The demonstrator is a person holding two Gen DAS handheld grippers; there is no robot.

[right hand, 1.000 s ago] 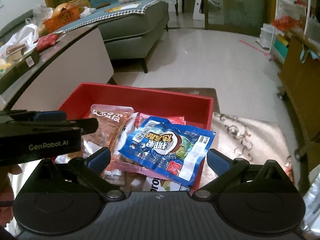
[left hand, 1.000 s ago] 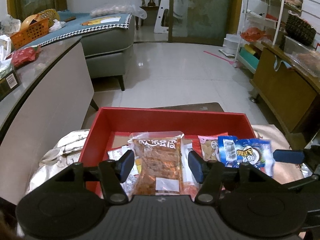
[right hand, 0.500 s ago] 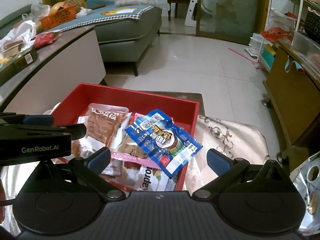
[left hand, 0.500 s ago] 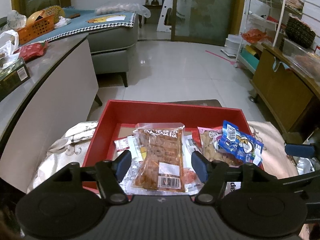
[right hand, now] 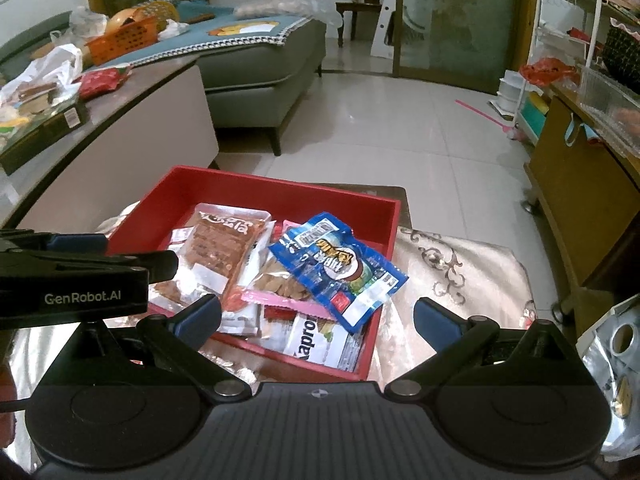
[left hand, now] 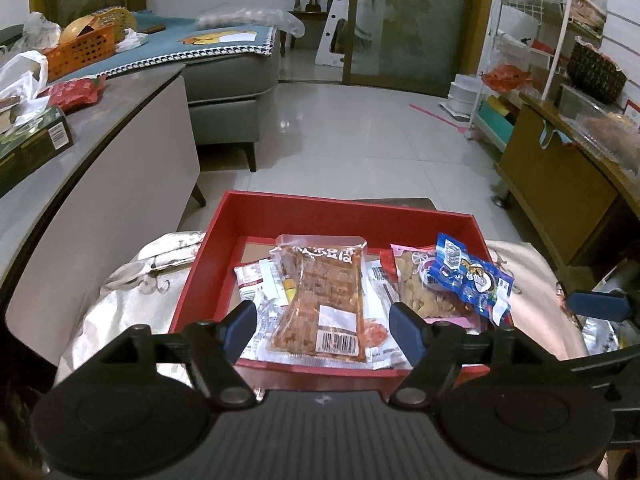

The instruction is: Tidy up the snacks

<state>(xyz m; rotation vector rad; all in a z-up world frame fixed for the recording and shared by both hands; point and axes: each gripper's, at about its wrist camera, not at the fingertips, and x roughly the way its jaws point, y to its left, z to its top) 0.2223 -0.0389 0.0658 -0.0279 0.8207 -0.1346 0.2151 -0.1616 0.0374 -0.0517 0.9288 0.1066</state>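
L gripper (left hand: pixel 322 326) jaws are opening, nothing btwn them; orange pack (left hand: pixel 320 296) now lying loose in red box (left hand: pixel 344 210). R gripper (right hand: pixel 316 316) jaws wide apart, empty; blue pack (right hand: pixel 340 266) dropped on the pile. Both placed, hands backing off for next snack.

Grey sofa (left hand: pixel 228 80) is sitting at the back with a teal blanket (left hand: pixel 192 46) lying over it, an orange plastic basket (right hand: pixel 122 42) is resting on top, and a white wire rack (left hand: pixel 532 60) is standing right.
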